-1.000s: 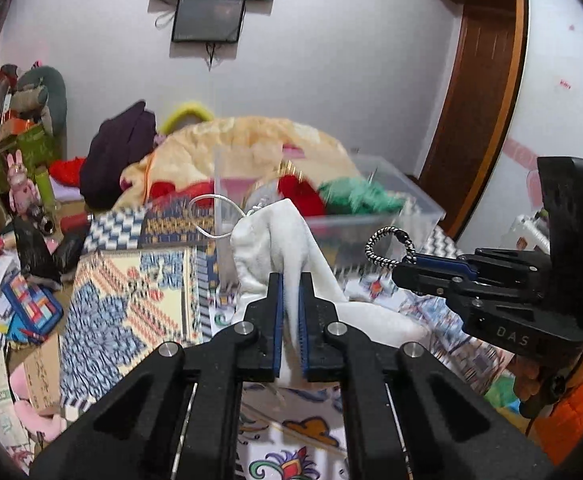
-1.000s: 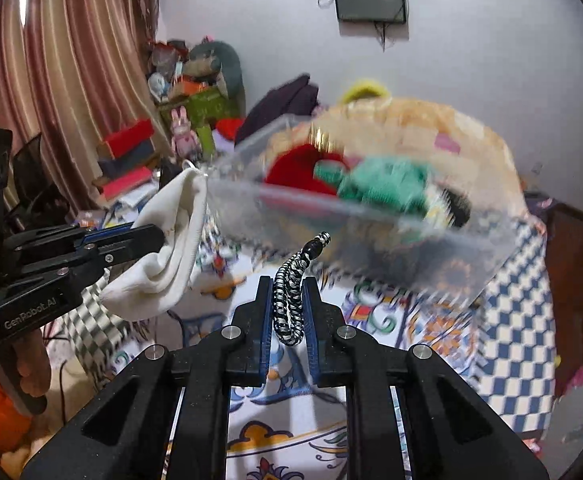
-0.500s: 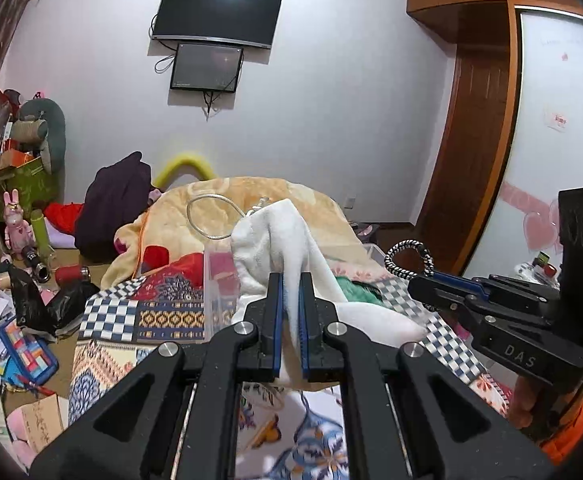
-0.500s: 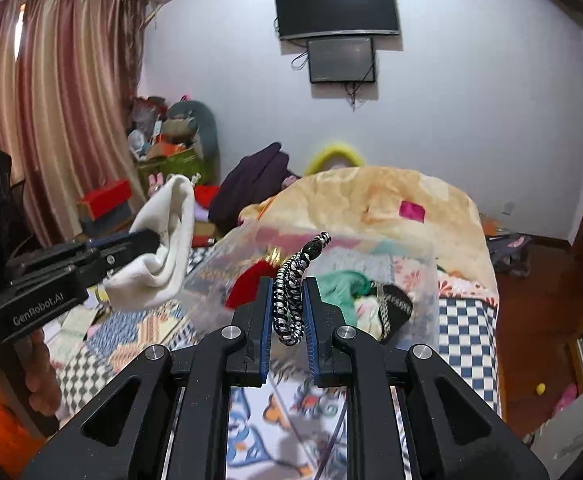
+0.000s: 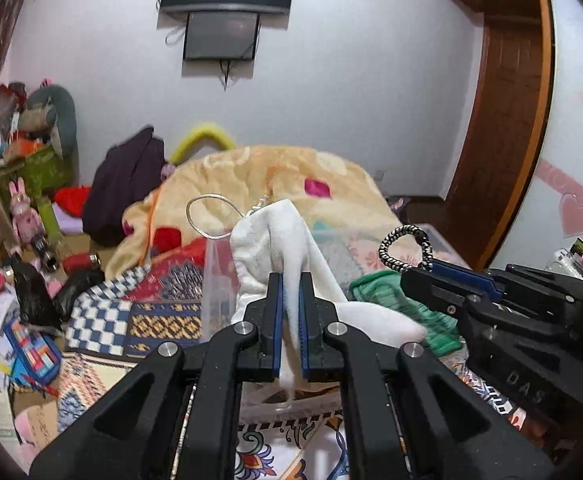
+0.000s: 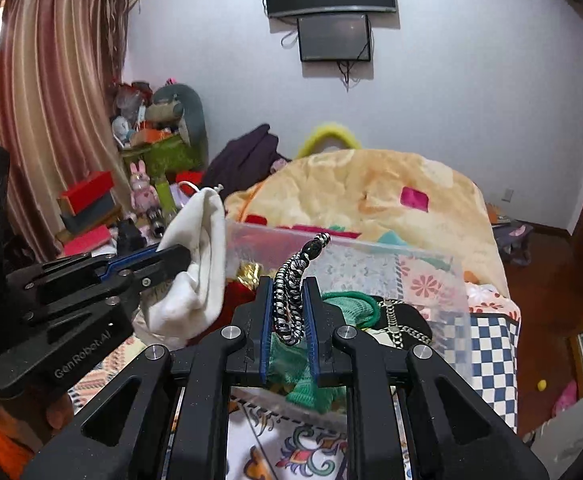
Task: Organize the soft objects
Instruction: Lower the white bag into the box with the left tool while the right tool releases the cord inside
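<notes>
My left gripper point(image 5: 289, 280) is shut on a white drawstring pouch point(image 5: 275, 240), held over the near left corner of a clear plastic bin point(image 6: 411, 276). The pouch also shows in the right wrist view point(image 6: 195, 276). My right gripper point(image 6: 288, 284) is shut on a black-and-white braided hair tie point(image 6: 291, 292), held above the bin's near edge. The hair tie shows as a loop in the left wrist view point(image 5: 405, 248). The bin holds a green knit piece point(image 5: 395, 296), red cloth and a black item with a chain point(image 6: 399, 320).
The bin stands on a patterned bedspread point(image 5: 163, 316) in front of a heaped yellow blanket point(image 6: 371, 196). Cluttered toys, boxes and bags fill the left side point(image 5: 23, 240). A wooden door point(image 5: 507, 140) is at the right. Screens hang on the far wall point(image 6: 331, 8).
Both grippers have tilted back down toward the bin after swinging up. Each keeps its hold, the pouch and the hair tie now hang over the bin's near side.
</notes>
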Available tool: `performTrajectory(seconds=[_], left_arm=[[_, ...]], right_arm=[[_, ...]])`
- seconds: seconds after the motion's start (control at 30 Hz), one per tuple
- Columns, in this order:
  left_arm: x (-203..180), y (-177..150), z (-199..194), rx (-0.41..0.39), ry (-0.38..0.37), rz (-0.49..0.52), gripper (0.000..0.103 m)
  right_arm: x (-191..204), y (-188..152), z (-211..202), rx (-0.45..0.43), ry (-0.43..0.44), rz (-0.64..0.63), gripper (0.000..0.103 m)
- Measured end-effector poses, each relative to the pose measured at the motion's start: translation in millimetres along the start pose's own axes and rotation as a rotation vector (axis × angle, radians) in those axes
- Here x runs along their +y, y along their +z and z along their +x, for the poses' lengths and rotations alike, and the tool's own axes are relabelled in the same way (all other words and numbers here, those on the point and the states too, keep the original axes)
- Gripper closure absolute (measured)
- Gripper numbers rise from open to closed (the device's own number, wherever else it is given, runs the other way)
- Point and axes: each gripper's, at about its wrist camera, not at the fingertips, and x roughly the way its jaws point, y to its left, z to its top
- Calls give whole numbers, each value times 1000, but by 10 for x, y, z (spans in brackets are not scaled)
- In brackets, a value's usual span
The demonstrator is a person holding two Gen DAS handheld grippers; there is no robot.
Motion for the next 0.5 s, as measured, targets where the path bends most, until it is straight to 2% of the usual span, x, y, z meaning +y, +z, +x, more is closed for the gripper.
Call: performTrajectory(seconds=[0.13,0.2,0.27,0.33,0.5], left_arm=[[-7,-57,182,42,7,11,97],[-19,-81,228,60,9,18,97],[-29,-108,233,70,-1,19,96],[-31,-122,221,77,0,20,94],[-20,-125,132,92,-24,14,87]], right_arm=[[3,-73,118,43,-15,-3,87],[8,-106,145,61,-27,-12,79],[4,-142,127,64,-44,-21,61],[9,-156,78,53,-53,-28,52],[-23,-144,-88,35,-51,-28,48]])
